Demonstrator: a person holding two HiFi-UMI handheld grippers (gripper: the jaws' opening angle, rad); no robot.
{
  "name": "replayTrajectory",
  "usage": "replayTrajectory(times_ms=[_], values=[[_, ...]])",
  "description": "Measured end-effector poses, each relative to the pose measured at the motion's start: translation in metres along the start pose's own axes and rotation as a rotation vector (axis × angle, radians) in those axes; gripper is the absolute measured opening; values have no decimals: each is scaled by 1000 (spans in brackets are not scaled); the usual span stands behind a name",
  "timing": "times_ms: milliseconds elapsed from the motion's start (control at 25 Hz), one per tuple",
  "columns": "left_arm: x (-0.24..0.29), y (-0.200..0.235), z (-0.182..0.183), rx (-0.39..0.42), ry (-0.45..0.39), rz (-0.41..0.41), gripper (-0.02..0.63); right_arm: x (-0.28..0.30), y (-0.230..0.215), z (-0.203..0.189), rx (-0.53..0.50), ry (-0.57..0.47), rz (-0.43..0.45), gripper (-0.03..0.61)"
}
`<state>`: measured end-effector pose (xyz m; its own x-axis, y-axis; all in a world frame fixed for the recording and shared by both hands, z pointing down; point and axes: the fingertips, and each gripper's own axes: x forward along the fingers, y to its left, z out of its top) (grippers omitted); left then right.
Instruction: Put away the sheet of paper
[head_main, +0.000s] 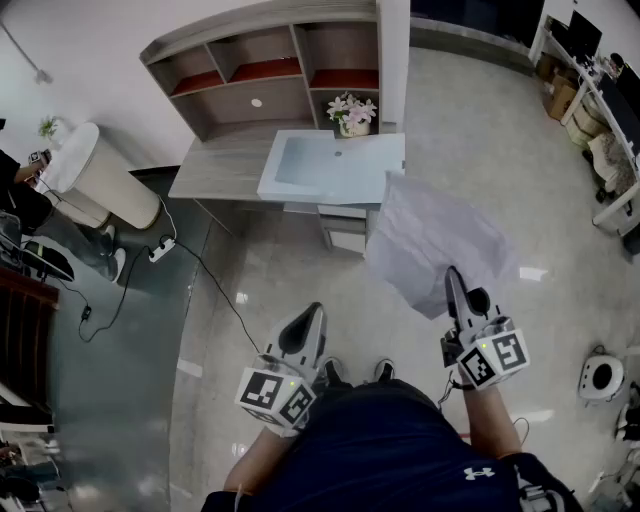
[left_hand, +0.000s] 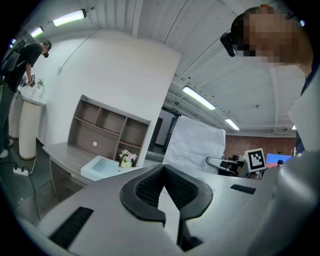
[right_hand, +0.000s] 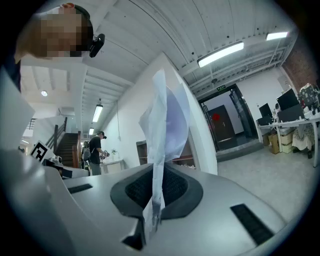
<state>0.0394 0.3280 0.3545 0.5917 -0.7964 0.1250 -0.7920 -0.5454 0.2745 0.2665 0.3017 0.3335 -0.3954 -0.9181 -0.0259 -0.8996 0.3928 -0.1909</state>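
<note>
A crumpled white sheet of paper (head_main: 435, 240) hangs in the air above the floor, to the right of the desk. My right gripper (head_main: 453, 272) is shut on its near lower edge. In the right gripper view the paper (right_hand: 162, 117) stands up edge-on from between the closed pads of the right gripper (right_hand: 156, 175). My left gripper (head_main: 312, 312) is held lower left of the paper, apart from it, pointing toward the desk. In its own view the left gripper (left_hand: 162, 170) has its pads meeting at the tips with nothing between them, and the paper (left_hand: 195, 145) shows ahead to the right.
A grey desk with open shelves (head_main: 225, 160) stands ahead against the wall. On it are a pale blue tray (head_main: 330, 165) and a pot of flowers (head_main: 352, 113). A white cylindrical stand (head_main: 100, 180) and a person (head_main: 20, 195) are at left. A cable with power strip (head_main: 160, 248) lies on the floor.
</note>
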Motion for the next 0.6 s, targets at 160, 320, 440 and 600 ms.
replayTrajectory(times_ms=[160, 320, 440, 600], values=[[-18, 20, 2, -13, -1, 23, 15, 5, 14, -3, -6, -4, -12, 17], [-28, 40, 6, -15, -11, 23, 15, 11, 28, -6, -15, 2, -23, 17], [-29, 54, 12, -22, -20, 11, 15, 20, 38, -6, -17, 8, -34, 16], [-32, 74, 20, -27, -24, -12, 15, 32, 53, -5, -2, 9, -47, 17]])
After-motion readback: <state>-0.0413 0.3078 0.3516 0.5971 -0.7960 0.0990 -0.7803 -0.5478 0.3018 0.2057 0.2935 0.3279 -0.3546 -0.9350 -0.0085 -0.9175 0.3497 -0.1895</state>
